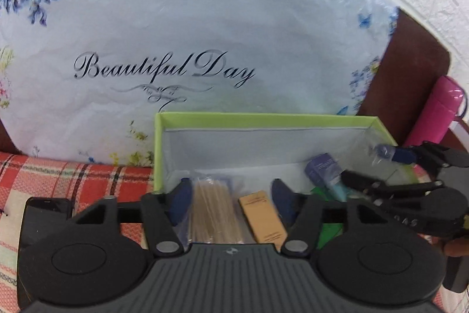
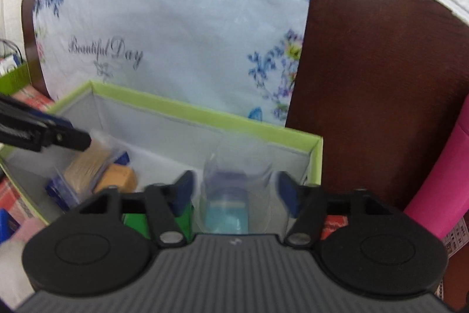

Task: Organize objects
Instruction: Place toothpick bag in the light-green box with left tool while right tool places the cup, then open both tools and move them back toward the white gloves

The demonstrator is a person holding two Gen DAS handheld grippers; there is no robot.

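Observation:
A green-rimmed box (image 1: 263,118) (image 2: 205,115) with a grey lining stands on a plaid cloth. My left gripper (image 1: 231,201) is open over its left half, above a clear bag of thin wooden sticks (image 1: 212,210) (image 2: 85,163) and a small tan carton (image 1: 263,217) (image 2: 118,178). The pads do not press either one. My right gripper (image 2: 236,195) (image 1: 381,169) is open over the right half. A purple and light-blue item in clear wrap (image 2: 227,195) (image 1: 324,170) lies between its pads with gaps on both sides. One left finger (image 2: 67,137) shows in the right wrist view.
A large plastic bag printed "Beautiful Day" (image 1: 176,34) (image 2: 176,34) leans behind the box against a brown padded back (image 2: 381,78). A pink bottle (image 1: 433,113) (image 2: 439,181) stands right of the box. A green item (image 1: 331,228) lies inside. Red plaid cloth (image 1: 58,178) spreads left.

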